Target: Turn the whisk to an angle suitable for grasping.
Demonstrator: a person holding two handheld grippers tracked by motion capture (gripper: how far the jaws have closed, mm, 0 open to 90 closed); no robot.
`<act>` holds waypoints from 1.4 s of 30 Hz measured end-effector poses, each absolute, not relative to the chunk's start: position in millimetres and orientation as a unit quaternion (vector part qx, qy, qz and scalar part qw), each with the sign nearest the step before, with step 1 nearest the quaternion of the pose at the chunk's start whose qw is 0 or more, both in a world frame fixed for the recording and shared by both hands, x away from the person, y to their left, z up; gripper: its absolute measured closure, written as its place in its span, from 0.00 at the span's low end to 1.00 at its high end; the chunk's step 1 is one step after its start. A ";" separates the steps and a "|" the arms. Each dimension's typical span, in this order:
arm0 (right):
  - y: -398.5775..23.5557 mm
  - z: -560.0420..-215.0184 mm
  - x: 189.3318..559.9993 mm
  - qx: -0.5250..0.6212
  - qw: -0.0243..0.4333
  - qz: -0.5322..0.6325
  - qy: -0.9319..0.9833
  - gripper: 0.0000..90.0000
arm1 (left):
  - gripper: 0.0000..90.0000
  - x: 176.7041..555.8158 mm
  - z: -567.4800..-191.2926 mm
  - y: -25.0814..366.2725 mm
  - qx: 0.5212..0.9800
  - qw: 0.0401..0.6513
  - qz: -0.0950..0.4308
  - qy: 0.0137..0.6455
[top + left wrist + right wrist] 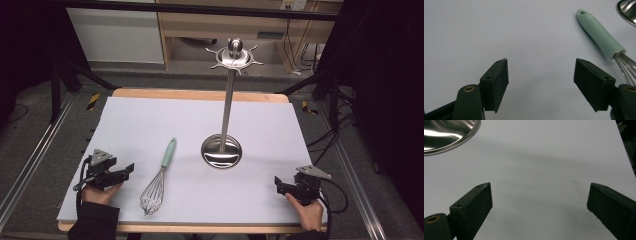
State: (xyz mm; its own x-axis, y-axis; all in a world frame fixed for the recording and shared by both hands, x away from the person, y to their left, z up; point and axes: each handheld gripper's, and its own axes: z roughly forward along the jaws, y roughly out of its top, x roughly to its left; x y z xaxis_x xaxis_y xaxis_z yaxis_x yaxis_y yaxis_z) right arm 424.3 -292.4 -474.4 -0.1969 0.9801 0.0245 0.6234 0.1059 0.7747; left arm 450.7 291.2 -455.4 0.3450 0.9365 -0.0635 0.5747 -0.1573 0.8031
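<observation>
A pale sheet [150, 125] is covering the wooden table [200, 94] at centre frame; light wooden shelving [200, 25] is standing at top, dark floor [30, 125] is flanking both sides.

whisks: 1, mint-green handle [159, 179], lower centre-left of the high view | steel utensil stands: 1, round base and hook crown [221, 151], centre | handheld grippers: 2, left gripper [128, 170] lower left, right gripper [277, 184] lower right | white table mats: 1 [150, 120]

No text, brand or number can be read anywhere. The whisk's mint handle [600, 37] bears a faint mark near its hanging hole, at about one o'clock in the left gripper view. It may be a logo, but it is too blurred to read.
</observation>
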 end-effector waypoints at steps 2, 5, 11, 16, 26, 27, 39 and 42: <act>-292.4 -474.5 424.4 0.578 0.262 0.338 0.695 0.07 | 0.30 450.1 -453.8 291.0 0.725 0.387 0.234 0.520; -292.6 -473.6 423.3 0.579 0.267 0.341 0.691 0.05 | 0.30 448.0 -448.2 288.1 0.723 0.394 0.232 0.517; -291.7 -474.0 423.2 0.574 0.267 0.334 0.699 0.04 | 0.30 445.0 -440.2 283.3 0.724 0.401 0.232 0.511; -289.4 -472.5 421.7 0.566 0.270 0.336 0.703 0.06 | 0.30 442.1 -434.4 280.7 0.726 0.405 0.232 0.505; -286.8 -473.6 420.8 0.563 0.266 0.329 0.710 0.08 | 0.30 438.2 -424.6 270.8 0.734 0.412 0.231 0.489; -286.7 -473.6 420.7 0.564 0.266 0.328 0.710 0.08 | 0.30 437.9 -423.9 269.7 0.735 0.412 0.229 0.487; -285.5 -473.4 421.0 0.564 0.268 0.325 0.710 0.08 | 0.29 439.5 -414.8 257.8 0.741 0.422 0.223 0.472; -284.5 -473.4 421.1 0.562 0.268 0.325 0.712 0.09 | 0.29 440.4 -412.5 254.9 0.743 0.422 0.220 0.470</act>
